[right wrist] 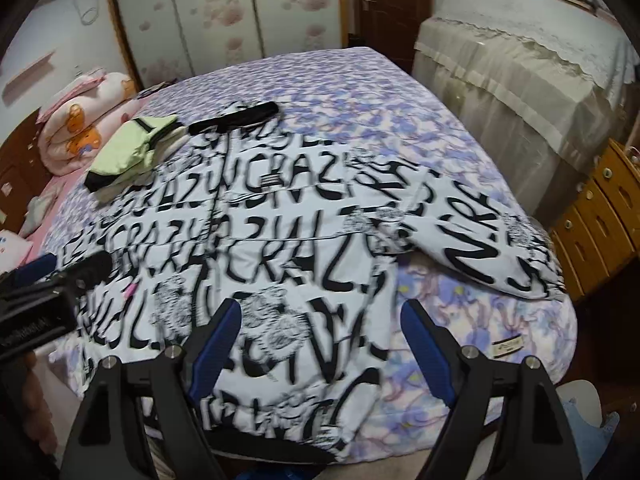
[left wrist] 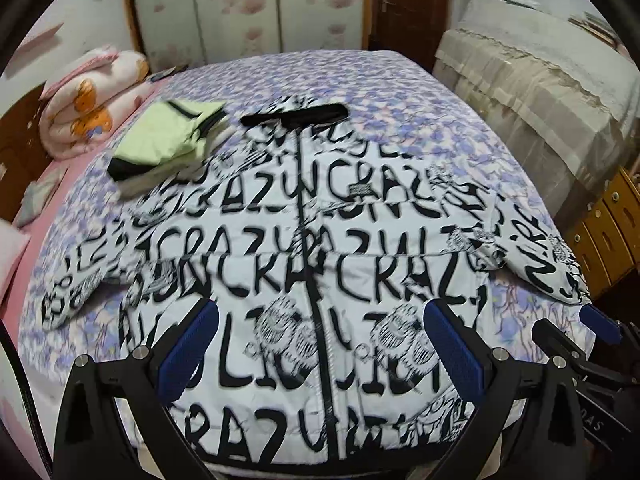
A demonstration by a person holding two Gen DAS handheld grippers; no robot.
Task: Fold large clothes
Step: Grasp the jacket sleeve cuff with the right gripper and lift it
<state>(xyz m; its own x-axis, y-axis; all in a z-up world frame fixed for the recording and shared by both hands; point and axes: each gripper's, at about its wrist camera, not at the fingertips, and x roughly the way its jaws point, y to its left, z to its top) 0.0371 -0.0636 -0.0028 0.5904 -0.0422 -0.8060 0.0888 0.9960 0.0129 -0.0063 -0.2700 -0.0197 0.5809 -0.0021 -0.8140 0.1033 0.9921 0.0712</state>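
A large white jacket [left wrist: 320,240] printed with black lettering lies spread flat on the bed, front up, zip closed, black collar [left wrist: 294,115] at the far end. Both sleeves stretch out sideways; the right sleeve [right wrist: 492,240] reaches the bed's right edge. My left gripper [left wrist: 320,344] is open and empty, hovering above the jacket's lower front over the zip. My right gripper [right wrist: 320,344] is open and empty above the jacket's [right wrist: 260,240] lower right hem. The right gripper also shows in the left wrist view [left wrist: 592,320], and the left one in the right wrist view [right wrist: 60,276].
The bed has a purple floral cover [left wrist: 360,76]. A folded green and black garment [left wrist: 168,136] lies by the jacket's left shoulder. A pink rolled quilt [left wrist: 88,100] sits far left. A cloth-covered cabinet [left wrist: 540,72] and wooden drawers [left wrist: 604,236] stand right. Wardrobe and door behind.
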